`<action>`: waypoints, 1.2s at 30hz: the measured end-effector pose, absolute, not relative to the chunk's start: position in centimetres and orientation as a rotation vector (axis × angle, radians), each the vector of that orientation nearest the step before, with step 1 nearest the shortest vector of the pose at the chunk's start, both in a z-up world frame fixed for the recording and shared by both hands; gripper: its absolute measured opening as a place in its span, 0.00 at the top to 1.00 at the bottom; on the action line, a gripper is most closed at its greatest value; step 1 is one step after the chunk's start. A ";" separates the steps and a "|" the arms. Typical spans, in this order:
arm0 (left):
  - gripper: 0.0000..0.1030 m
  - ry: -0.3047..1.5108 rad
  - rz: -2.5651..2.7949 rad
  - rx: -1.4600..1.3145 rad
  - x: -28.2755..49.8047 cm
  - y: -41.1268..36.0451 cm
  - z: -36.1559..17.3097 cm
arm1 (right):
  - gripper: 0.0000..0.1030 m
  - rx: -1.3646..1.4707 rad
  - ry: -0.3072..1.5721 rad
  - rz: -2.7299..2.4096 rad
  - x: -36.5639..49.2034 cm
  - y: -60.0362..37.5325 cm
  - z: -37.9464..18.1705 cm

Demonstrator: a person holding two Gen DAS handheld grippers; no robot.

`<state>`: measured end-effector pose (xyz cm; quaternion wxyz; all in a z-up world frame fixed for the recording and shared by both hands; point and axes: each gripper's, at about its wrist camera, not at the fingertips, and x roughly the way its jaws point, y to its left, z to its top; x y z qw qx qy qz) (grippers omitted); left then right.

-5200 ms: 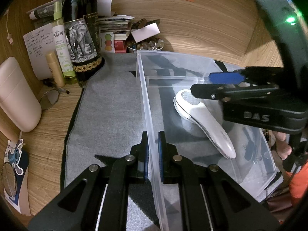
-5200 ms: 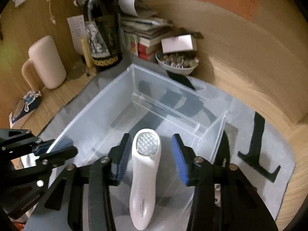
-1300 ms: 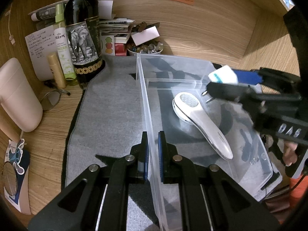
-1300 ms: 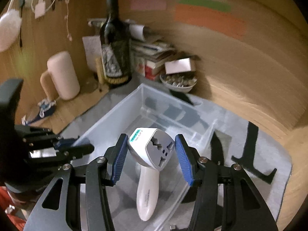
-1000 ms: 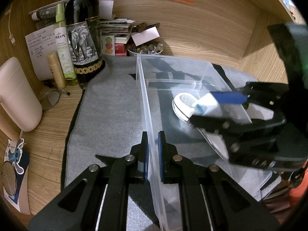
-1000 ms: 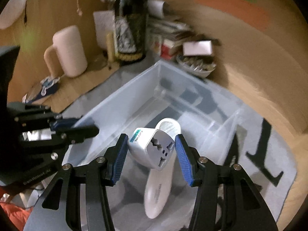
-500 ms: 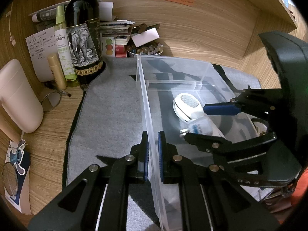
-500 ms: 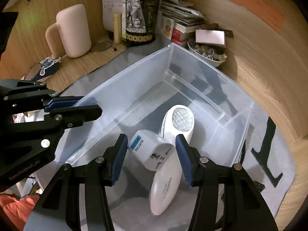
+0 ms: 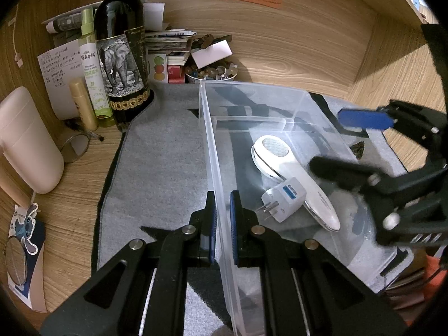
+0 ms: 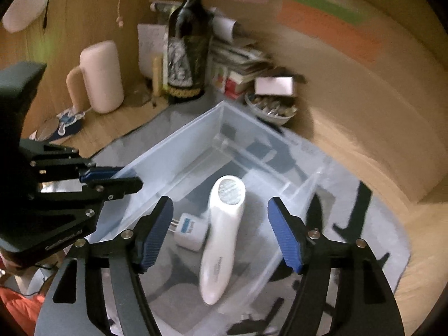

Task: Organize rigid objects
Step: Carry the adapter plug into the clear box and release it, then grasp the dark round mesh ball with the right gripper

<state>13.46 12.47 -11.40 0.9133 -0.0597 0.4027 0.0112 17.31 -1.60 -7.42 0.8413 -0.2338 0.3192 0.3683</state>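
- Left wrist view: the left gripper [image 9: 222,232] was pinched shut on the near wall of the clear plastic bin [image 9: 207,128], one pad on each side of it, as it had been throughout, steadying the bin on the grey mat [image 9: 156,162].
- A white travel adapter [image 9: 282,201] lay on the bin floor with its prongs toward the left gripper, touching the handle of the white handheld device [image 9: 291,173] beside it. Half a second before, it was still between the right gripper's pads.
- The right gripper [image 9: 350,142] hung over the bin's far side, its jaws opening and nothing between them.
- A wine bottle with an elephant label [image 9: 120,56], a spray bottle [image 9: 92,67] and a bowl of stones [image 9: 211,71] stood on the wooden counter [image 9: 70,184] behind the mat.
- Right wrist view: the right gripper [image 10: 221,235], jaws spreading, stood above the bin [image 10: 173,145], higher than a moment earlier; the adapter [image 10: 190,231] rested below, against the device [image 10: 224,229].
- The adapter appeared delivered, leaving the right gripper free for the next item.
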 end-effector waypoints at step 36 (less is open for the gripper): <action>0.92 0.830 0.023 -0.119 13.3 12.7 -11.4 | 0.25 -0.167 0.871 0.393 28.4 -16.8 -13.0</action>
